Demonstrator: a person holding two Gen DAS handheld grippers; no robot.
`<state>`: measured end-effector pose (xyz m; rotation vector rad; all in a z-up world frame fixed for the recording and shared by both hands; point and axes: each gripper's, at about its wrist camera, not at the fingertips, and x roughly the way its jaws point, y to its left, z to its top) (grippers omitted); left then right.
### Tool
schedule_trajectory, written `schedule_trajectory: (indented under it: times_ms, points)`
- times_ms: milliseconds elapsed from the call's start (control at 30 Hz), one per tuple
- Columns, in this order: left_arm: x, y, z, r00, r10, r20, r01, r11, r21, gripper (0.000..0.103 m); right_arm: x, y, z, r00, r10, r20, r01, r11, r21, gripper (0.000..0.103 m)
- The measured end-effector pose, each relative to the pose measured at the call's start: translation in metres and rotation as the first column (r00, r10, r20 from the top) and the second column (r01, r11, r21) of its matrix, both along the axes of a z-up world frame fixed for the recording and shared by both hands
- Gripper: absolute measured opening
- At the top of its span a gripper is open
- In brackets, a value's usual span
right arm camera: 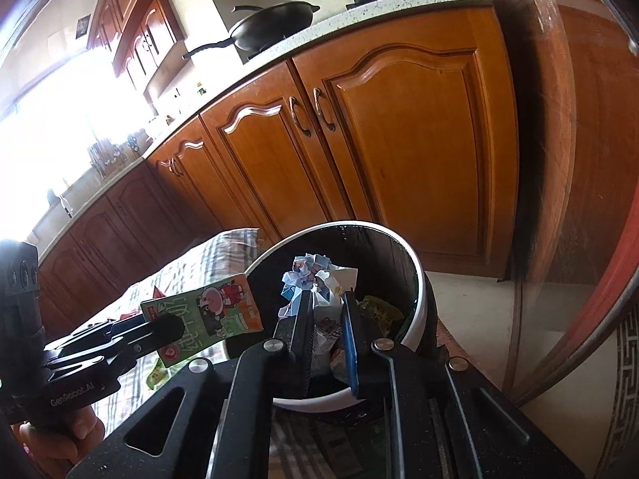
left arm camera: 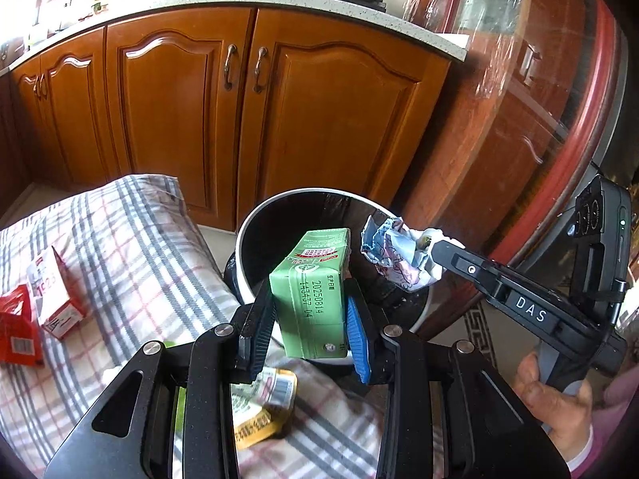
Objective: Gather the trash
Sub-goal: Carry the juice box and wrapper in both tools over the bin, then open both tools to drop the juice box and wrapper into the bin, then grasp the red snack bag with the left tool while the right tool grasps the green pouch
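My left gripper (left arm camera: 307, 303) is shut on a green drink carton (left arm camera: 315, 291), held upright at the near rim of a white bin with a black liner (left arm camera: 255, 223). The right gripper (left arm camera: 433, 253) comes in from the right, shut on a crumpled blue-and-white paper wad (left arm camera: 389, 255) over the bin's right rim. In the right wrist view the paper wad (right arm camera: 309, 279) sits between the pads of the right gripper (right arm camera: 325, 299) above the bin (right arm camera: 415, 311), which holds some wrappers. To the left there, the left gripper (right arm camera: 167, 331) holds the carton (right arm camera: 207, 315).
A plaid cloth (left arm camera: 131, 247) left of the bin carries a red-and-white carton (left arm camera: 54, 291), a red packet (left arm camera: 16, 327) and a yellow-labelled wrapper (left arm camera: 263, 415). Wooden kitchen cabinets (left arm camera: 223, 111) stand behind. A round glass-topped table edge (left arm camera: 559, 127) curves on the right.
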<state>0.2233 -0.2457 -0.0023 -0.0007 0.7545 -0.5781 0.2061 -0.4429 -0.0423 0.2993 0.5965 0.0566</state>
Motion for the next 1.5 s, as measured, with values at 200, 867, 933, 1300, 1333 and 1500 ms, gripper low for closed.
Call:
schedule_trajectory:
  times_ms: [200, 867, 933, 1300, 1333, 1500]
  points:
    - [0.010, -0.009, -0.003, 1.000, -0.007, -0.004, 0.007, 1.000, 0.006, 0.031, 0.010, -0.006, -0.002, 1.000, -0.009, -0.016, 0.009, 1.000, -0.007, 0.014]
    - [0.010, 0.001, -0.005, 0.999, -0.022, -0.036, 0.020, 0.998, -0.052, 0.058, 0.020, -0.012, -0.009, 0.999, -0.022, -0.037, 0.023, 0.999, 0.024, 0.061]
    - [0.003, 0.012, -0.005, 1.000, -0.003, -0.030, 0.002, 0.998, -0.057, 0.061, 0.013, -0.009, -0.007, 0.999, -0.022, -0.025, 0.022, 0.999, 0.028, 0.069]
    - [-0.042, 0.096, -0.020, 0.991, 0.129, -0.045, -0.132, 0.990, -0.054, 0.063, -0.016, 0.033, -0.003, 0.998, 0.060, 0.002, -0.060, 0.996, 0.067, 0.079]
    - [-0.046, 0.105, -0.023, 0.988, 0.145, -0.044, -0.147, 0.988, -0.045, 0.063, -0.018, 0.040, -0.003, 0.997, 0.073, 0.000, -0.073, 0.995, 0.068, 0.079]
    - [-0.061, 0.145, -0.032, 0.975, 0.214, -0.066, -0.217, 0.975, -0.040, 0.063, -0.027, 0.070, -0.008, 0.991, 0.131, -0.010, -0.130, 0.989, 0.070, 0.081]
